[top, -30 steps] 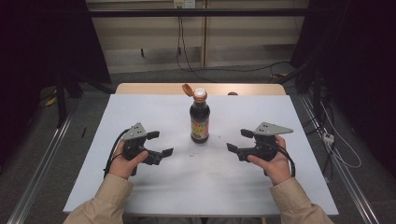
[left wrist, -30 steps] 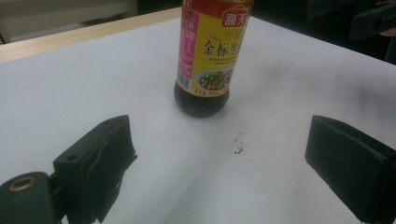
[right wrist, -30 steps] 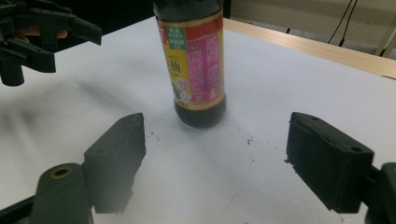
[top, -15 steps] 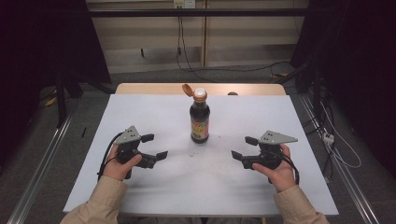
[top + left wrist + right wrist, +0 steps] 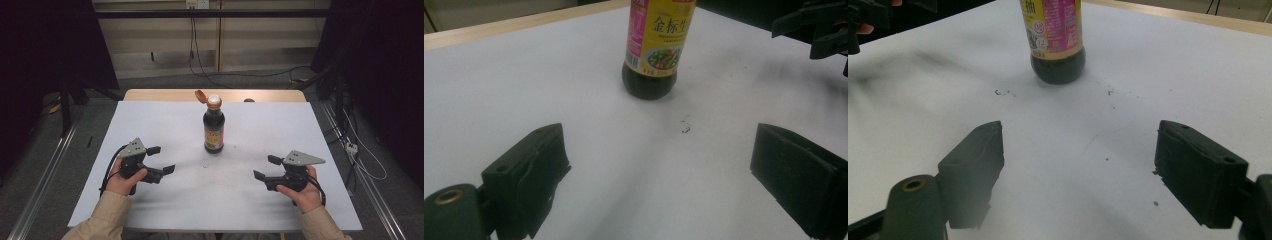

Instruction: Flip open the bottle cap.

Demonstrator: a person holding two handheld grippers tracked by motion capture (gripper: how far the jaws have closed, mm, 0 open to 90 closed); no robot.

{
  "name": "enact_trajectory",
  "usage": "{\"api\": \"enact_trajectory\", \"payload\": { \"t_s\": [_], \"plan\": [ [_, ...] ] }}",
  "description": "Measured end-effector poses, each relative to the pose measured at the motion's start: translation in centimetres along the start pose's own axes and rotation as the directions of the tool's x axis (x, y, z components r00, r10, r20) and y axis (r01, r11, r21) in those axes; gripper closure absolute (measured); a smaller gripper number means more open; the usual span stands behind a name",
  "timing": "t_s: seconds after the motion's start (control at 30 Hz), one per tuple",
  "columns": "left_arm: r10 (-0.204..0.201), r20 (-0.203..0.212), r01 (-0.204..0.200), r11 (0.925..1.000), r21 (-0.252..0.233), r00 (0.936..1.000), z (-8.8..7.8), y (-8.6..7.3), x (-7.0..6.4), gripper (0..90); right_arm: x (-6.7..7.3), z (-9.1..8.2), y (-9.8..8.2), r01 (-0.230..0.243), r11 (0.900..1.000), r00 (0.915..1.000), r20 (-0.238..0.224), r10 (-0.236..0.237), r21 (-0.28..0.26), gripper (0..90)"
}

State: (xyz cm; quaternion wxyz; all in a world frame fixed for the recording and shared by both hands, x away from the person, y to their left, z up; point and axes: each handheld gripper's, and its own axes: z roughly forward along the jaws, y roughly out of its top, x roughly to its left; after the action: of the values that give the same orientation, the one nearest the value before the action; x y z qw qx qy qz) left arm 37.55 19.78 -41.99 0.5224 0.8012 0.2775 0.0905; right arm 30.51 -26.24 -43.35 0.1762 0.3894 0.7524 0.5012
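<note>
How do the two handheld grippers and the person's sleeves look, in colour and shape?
Both are black. The left gripper and the right gripper each carry a grey three-cornered plate on top and a claw of two blocky black jaws. A black cable trails from each. The sleeves are beige.

A white table (image 5: 165, 125) stands on a grey floor (image 5: 45, 165), its wooden far edge (image 5: 165, 94) showing. Small dark specks (image 5: 685, 125) mark its surface. Cables (image 5: 192, 45) hang down the back wall (image 5: 150, 35).
</note>
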Motion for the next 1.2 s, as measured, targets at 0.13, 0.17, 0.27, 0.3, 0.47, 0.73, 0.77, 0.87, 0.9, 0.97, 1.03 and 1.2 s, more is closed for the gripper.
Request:
{"api": "enact_trajectory", "payload": {
  "t_s": [0.13, 0.17, 0.27, 0.3, 0.47, 0.73, 0.77, 0.87, 0.9, 0.97, 1.03, 1.2],
  "plan": [
    [0.007, -0.012, -0.007, 1.0, 0.004, 0.9999, -0.8, -0.5, 0.1, 7.7, -0.1, -0.7, -0.7, -0.001, 1.0, 1.0, 0.01, 0.002, -0.006, 20.2],
    [0.012, -0.017, -0.012, 0.9999, 0.008, 0.9998, -1.0, -0.6, 0.2, 7.7, -0.1, -0.8, -0.9, -0.005, 1.0, 0.9999, 0.013, 0.005, -0.006, 20.2],
    [0.003, -0.028, -0.003, 0.9999, 0.01, 0.9996, -1.5, -1.1, 0.4, 7.9, -0.3, -1.1, -1.2, -0.012, 1.0, 0.9997, 0.02, 0.012, -0.002, 20.2],
    [0.002, -0.029, -0.002, 0.9999, 0.016, 0.9996, -1.6, -1.3, 0.4, 7.9, -0.3, -1.1, -1.3, -0.012, 1.0, 0.9997, 0.021, 0.012, -0.001, 20.2],
    [-0.002, -0.041, 0.003, 0.9999, 0.015, 0.9992, -2.2, -1.8, 0.6, 7.9, -0.3, -1.3, -1.5, -0.012, 1.0, 0.9997, 0.021, 0.012, -0.002, 20.3],
    [-0.005, -0.046, 0.005, 0.9999, 0.016, 0.9989, -3.0, -2.4, 0.6, 8.0, -0.5, -1.7, -1.8, -0.005, 1.0, 0.9994, 0.033, 0.005, -0.003, 20.4],
    [-0.007, -0.047, 0.008, 0.9998, 0.018, 0.9989, -3.1, -2.5, 0.6, 8.0, -0.5, -1.8, -1.9, -0.006, 1.0, 0.9994, 0.034, 0.006, -0.004, 20.5],
    [-0.017, -0.048, 0.017, 0.9998, 0.014, 0.9987, -3.2, -2.7, 0.6, 8.0, -0.6, -2.0, -2.1, -0.008, 1.0, 0.999, 0.043, 0.008, -0.006, 20.6],
    [-0.01, -0.049, 0.01, 0.9998, 0.016, 0.9988, -3.2, -2.8, 0.7, 8.0, -0.7, -2.0, -2.1, -0.006, 1.0, 0.999, 0.045, 0.006, -0.008, 20.5],
    [-0.009, -0.048, 0.01, 0.9998, 0.016, 0.9988, -3.2, -2.8, 0.6, 8.0, -0.7, -2.0, -2.1, -0.001, 1.0, 0.9989, 0.046, 0.002, -0.006, 20.6],
    [-0.008, -0.042, 0.009, 0.9998, 0.017, 0.9991, -3.1, -2.8, 0.5, 8.0, -0.6, -1.9, -2.2, -0.002, 1.0, 0.9992, 0.04, 0.002, -0.001, 20.5],
    [-0.003, -0.051, 0.004, 0.9997, 0.023, 0.9987, -3.0, -3.0, 0.6, 8.0, -0.4, -1.8, -2.2, 0.023, 1.0, 0.9989, 0.04, -0.023, 0.012, 20.2]
  ]
}}
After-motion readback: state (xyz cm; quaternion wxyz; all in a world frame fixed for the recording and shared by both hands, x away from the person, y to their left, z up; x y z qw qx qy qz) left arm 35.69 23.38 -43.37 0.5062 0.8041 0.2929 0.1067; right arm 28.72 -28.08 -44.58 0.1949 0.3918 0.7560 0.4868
